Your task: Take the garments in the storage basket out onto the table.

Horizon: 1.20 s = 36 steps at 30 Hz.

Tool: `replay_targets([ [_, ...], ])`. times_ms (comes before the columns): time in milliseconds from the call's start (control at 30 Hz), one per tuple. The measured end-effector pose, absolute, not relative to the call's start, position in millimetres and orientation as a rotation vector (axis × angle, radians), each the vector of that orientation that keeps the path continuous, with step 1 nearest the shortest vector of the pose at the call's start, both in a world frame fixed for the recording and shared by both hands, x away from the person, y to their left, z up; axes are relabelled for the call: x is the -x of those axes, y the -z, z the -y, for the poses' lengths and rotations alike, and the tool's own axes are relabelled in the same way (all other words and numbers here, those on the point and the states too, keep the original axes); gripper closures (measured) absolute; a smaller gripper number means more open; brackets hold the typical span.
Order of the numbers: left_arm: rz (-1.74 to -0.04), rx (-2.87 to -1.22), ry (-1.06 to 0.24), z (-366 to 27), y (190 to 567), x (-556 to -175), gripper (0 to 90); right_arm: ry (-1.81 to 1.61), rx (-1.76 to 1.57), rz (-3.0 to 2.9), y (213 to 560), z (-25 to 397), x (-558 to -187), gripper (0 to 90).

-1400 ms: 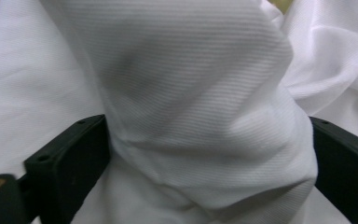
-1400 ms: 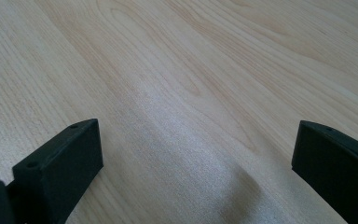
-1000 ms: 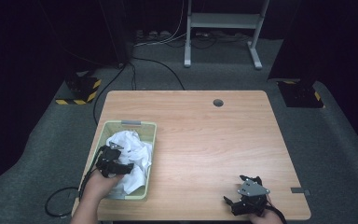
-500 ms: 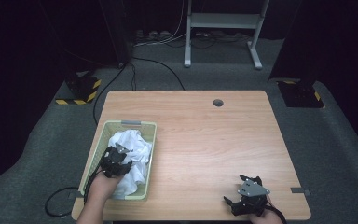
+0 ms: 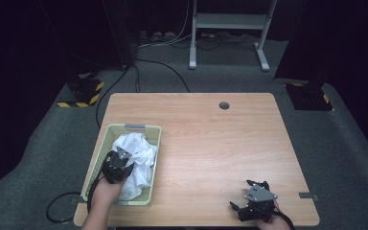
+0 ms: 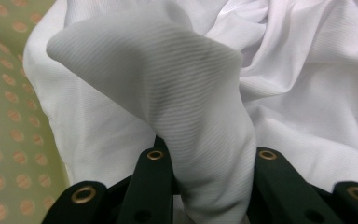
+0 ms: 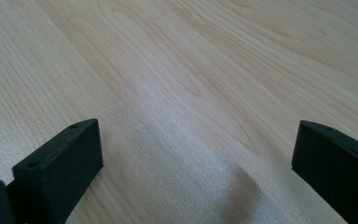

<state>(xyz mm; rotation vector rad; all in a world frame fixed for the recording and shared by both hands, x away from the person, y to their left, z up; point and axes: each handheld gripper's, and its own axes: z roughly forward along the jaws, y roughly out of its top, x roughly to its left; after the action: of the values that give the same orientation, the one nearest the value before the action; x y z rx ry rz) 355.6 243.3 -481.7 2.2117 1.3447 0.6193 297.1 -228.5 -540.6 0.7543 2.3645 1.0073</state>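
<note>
Where my left gripper [image 5: 116, 165] sits inside the green basket [image 5: 146, 128], I log a fold of white cloth [image 6: 200, 121] pinched between its jaws; my right gripper [image 7: 196, 158], jaws wide apart, rests on the wooden table [image 5: 211, 134].

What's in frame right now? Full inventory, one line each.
white cloth: 1, white, bunched in the basket, a fold between the left tool's jaws
basket: 1, pale green, perforated, table's front left
table: 1, light wood, centre
grommet hole: 1, dark, table's far edge
stand: 1, grey, floor behind table
striped blocks: 2, black-yellow, floor either side
cables: several, black, floor
left tool: 1, black, shut on cloth in basket
right tool: 1, black, jaws wide apart over bare table, front right
</note>
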Motion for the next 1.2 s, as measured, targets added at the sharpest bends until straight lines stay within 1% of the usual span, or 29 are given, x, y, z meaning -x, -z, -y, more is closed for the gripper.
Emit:
replay_targets([
  [367, -1.330, -2.101, -0.665, -251, 472, -347, 77.3, -1.005, -0.757, -2.365, 541, 228, -297, 1.2],
  [433, -1.328, -2.059, -0.691, -253, 470, -343, 77.3, -1.005, -0.757, -2.364, 541, 228, -297, 1.2],
  [733, -1.300, -1.961, -0.788, -259, 460, -329, 77.1, -1.005, -0.757, -2.364, 541, 228, -297, 1.2],
  [1200, -1.259, -1.863, -0.861, -261, 449, -314, 76.9, -1.002, -0.756, -2.363, 541, 228, -297, 1.2],
])
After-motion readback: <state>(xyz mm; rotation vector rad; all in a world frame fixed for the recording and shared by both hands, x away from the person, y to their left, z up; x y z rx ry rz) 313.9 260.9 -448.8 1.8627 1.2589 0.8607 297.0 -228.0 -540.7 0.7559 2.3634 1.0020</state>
